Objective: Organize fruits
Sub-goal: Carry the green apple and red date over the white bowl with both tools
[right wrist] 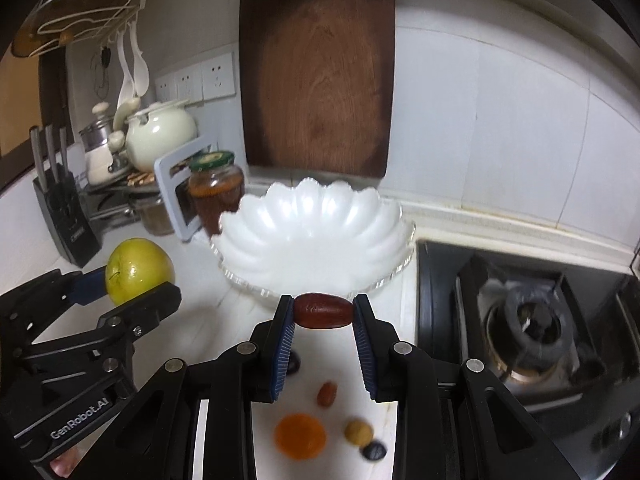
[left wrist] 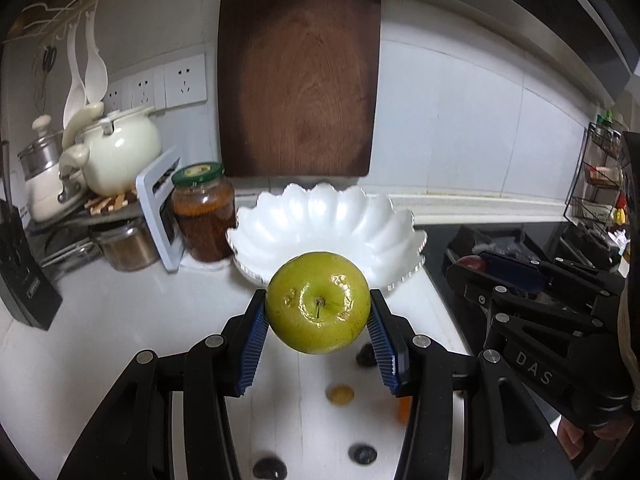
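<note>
Green apple [left wrist: 318, 302] is clamped between the blue ribbed pads of the left hand-held gripper [left wrist: 318, 312], stem end facing the camera, and is held clear of the white surface [left wrist: 120, 340] just in front of the scalloped white bowl [left wrist: 256, 232]. A reddish-brown date [right wrist: 323, 311] is pinched end to end by the right hand-held gripper [right wrist: 323, 314], likewise raised before the bowl, which appears empty. On the surface below, an orange fruit [right wrist: 299, 435], a second small date [right wrist: 327, 394], a tan round fruit [right wrist: 359, 432] and a dark round one [right wrist: 374, 451] are left unsorted.

Risk is judged to lie chiefly in the release. The apple is gripped only at its widest curve, so a slip could be caused by any tilt; if dropped from height, the thin bowl rim could be struck or the bowl tipped. The date, held by its narrow tips, could be twisted out of the pads. With both hand-held grippers heading for one bowl, a collision between them is also possible.
</note>
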Demonstrator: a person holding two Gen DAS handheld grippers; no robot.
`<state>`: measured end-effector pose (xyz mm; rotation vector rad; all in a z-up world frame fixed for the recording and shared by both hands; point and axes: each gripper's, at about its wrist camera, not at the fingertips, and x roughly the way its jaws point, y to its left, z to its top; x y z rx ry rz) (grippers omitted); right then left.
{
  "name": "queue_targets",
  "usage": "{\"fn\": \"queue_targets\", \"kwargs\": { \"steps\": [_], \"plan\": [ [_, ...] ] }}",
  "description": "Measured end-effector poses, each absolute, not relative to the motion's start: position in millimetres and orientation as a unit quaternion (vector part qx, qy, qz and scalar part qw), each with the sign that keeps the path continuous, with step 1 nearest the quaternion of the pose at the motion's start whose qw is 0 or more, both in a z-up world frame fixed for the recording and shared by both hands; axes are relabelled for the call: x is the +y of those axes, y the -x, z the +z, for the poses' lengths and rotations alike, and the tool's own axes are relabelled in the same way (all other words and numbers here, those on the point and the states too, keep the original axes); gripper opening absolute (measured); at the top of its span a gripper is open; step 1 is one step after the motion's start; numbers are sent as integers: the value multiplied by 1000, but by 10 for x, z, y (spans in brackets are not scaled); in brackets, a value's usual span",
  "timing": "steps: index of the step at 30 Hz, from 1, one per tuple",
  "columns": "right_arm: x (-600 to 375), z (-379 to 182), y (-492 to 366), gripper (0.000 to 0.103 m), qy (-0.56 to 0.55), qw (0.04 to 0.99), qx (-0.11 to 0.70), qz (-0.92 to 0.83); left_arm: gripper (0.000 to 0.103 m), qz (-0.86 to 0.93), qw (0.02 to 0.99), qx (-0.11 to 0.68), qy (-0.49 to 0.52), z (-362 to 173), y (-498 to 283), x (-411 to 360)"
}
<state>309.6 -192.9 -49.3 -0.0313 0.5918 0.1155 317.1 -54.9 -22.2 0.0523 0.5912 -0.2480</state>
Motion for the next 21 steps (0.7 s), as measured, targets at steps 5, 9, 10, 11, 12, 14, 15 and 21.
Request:
{"fn": "queue_targets", "kwargs": {
  "steps": [5,9,10,11,12,14,15,21],
  "plan": [
    [-2007,-359,-3371,31,10,957,282,63,48,-119,949,292,-25,-114,-3395,-584],
    [-2005,-305,-3582,31,18,958,279,65,48,-116,947,297,-33,-59,-3603,-618],
    [-2001,-291,-3634,31,19,958,278,66,48,-115,946,301,-34,-54,-3674,-621],
    [-1990,-273,-3706,31,23,958,279,65,48,-115,945,303,-34,-51,-3716,-625],
    [-1990,-262,-3754,31,24,958,280,64,48,-114,944,308,-34,-50,-3792,-626],
    [-1973,-234,-3896,31,29,956,284,63,48,-113,941,317,-31,-60,-3920,-624],
    [-1966,-225,-3951,31,31,956,286,61,48,-112,940,322,-31,-65,-3997,-628],
    [-1964,-249,-4385,31,33,945,319,63,48,-111,928,355,-24,-110,-4417,-643]
  ]
}}
